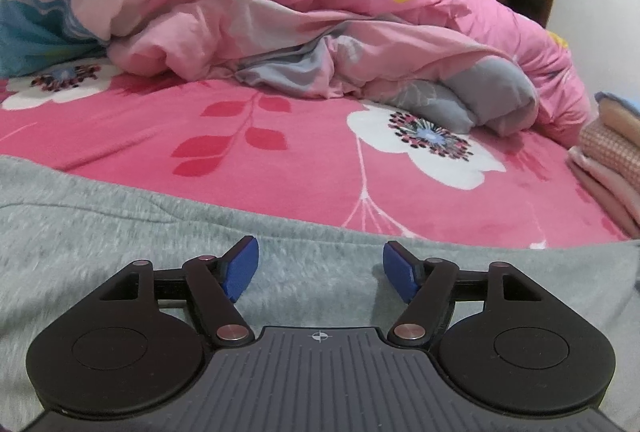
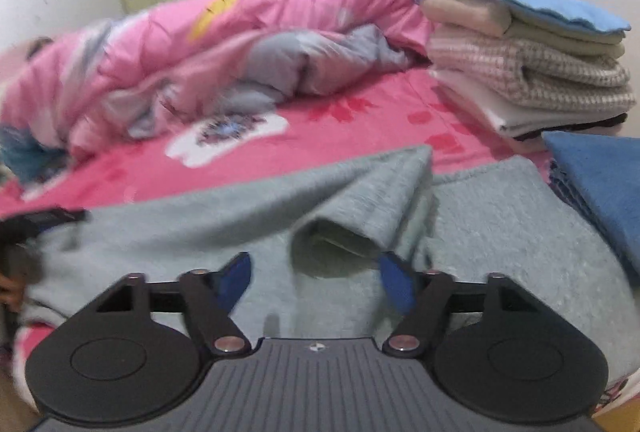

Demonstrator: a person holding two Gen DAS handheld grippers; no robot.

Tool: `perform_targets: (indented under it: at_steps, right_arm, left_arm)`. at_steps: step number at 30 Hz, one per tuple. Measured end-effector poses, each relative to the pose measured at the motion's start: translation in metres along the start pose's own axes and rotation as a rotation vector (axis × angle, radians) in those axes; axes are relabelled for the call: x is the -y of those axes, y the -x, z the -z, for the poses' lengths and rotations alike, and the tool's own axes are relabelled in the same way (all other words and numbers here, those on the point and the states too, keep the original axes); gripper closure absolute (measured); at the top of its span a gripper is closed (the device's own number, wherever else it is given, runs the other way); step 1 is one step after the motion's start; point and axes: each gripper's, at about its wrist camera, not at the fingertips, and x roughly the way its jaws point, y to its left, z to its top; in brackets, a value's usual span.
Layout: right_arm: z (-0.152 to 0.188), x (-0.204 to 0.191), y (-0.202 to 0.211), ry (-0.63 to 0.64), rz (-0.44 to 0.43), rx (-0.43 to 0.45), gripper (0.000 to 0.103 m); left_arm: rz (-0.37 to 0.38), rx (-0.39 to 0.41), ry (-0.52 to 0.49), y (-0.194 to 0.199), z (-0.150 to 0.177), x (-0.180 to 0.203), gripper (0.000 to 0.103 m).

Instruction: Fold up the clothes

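Observation:
A grey fleece garment [image 1: 100, 232] lies spread over the near part of the pink flowered bed sheet [image 1: 280, 152]. My left gripper [image 1: 319, 268] hovers over it with its blue pads [image 1: 240, 268] apart and nothing between them. In the right wrist view the same grey garment [image 2: 500, 224] has a loose fold [image 2: 368, 204] standing up in its middle. My right gripper [image 2: 314, 280] is open just in front of that fold, its blue pads [image 2: 234, 278] clear of the cloth. This view is blurred.
A crumpled pink and grey quilt [image 1: 320, 12] fills the back of the bed. A stack of folded clothes [image 2: 528, 64] stands at the right, with a blue cloth [image 2: 600, 184] beside it. At the left edge is another dark gripper and a hand [image 2: 16, 272].

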Motion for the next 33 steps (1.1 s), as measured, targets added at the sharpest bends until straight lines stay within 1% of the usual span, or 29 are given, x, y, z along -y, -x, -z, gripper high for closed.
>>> perform_targets:
  at_steps: [1,2,3,6,8,10,14,15,16,18,20,21,23,24,25,26,27,28,29,30,33]
  right_arm:
    - [0.001,0.003,-0.003,-0.002,0.017,0.001,0.067]
    - [0.001,0.011,-0.003,-0.017,0.021,0.007,0.078]
    - [0.001,0.019,-0.003,-0.038,0.023,0.016,0.094]
    - [-0.013,0.056,0.006,-0.163,0.009,0.094,0.096]
    - [-0.024,0.089,0.011,-0.266,0.031,0.161,0.097]
    - [-0.031,0.125,0.011,-0.401,0.05,0.206,0.096]
    - [-0.022,0.178,0.017,-0.651,0.086,0.257,0.09]
    - [-0.015,0.182,0.026,-0.684,0.1,0.294,0.083]
    - [-0.008,0.186,0.035,-0.716,0.115,0.332,0.067]
    - [0.007,0.19,0.057,-0.775,0.166,0.412,0.049]
    - [0.02,0.191,0.078,-0.817,0.204,0.471,0.048]
    - [0.024,0.19,0.089,-0.827,0.201,0.492,0.048]
    - [0.025,0.183,0.104,-0.814,0.167,0.507,0.048]
    - [0.024,0.175,0.109,-0.792,0.137,0.5,0.048]
    - [0.022,0.167,0.11,-0.757,0.093,0.473,0.048]
    - [0.02,0.158,0.109,-0.715,0.031,0.427,0.048]
    - [0.017,0.148,0.107,-0.673,-0.033,0.375,0.048]
    - [0.013,0.139,0.101,-0.63,-0.098,0.306,0.049]
    - [0.01,0.127,0.094,-0.578,-0.141,0.225,0.049]
    - [0.009,0.116,0.087,-0.527,-0.139,0.161,0.049]
    - [0.013,0.101,0.072,-0.42,-0.027,0.069,0.048]
  left_arm:
    - [0.003,0.001,0.007,0.004,0.0,0.002,0.033]
    - [0.007,0.002,0.012,0.009,0.001,0.005,0.033]
    - [0.01,0.002,0.012,0.013,0.001,0.008,0.033]
    - [0.021,0.002,-0.003,0.023,0.002,0.018,0.033]
    - [0.031,0.004,-0.017,0.029,0.001,0.026,0.033]
    - [0.04,0.006,-0.03,0.033,0.0,0.033,0.033]
    - [0.053,0.018,-0.05,0.044,-0.001,0.045,0.033]
    - [0.056,0.02,-0.053,0.047,-0.001,0.047,0.033]
    - [0.06,0.023,-0.056,0.05,-0.002,0.048,0.033]
    - [0.073,0.027,-0.064,0.058,-0.002,0.052,0.033]
    - [0.094,0.031,-0.078,0.066,-0.003,0.056,0.033]
    - [0.111,0.031,-0.09,0.07,-0.002,0.059,0.033]
    - [0.163,0.022,-0.124,0.079,0.002,0.069,0.033]
    - [0.195,0.015,-0.147,0.082,0.005,0.075,0.033]
    - [0.23,0.006,-0.178,0.086,0.01,0.083,0.033]
    - [0.261,-0.001,-0.21,0.089,0.016,0.091,0.033]
    - [0.286,-0.006,-0.241,0.092,0.022,0.099,0.033]
    - [0.307,-0.009,-0.273,0.093,0.029,0.108,0.033]
    - [0.327,-0.011,-0.303,0.094,0.036,0.117,0.033]
    - [0.344,-0.015,-0.325,0.094,0.043,0.124,0.033]
    - [0.389,-0.034,-0.373,0.091,0.06,0.142,0.034]
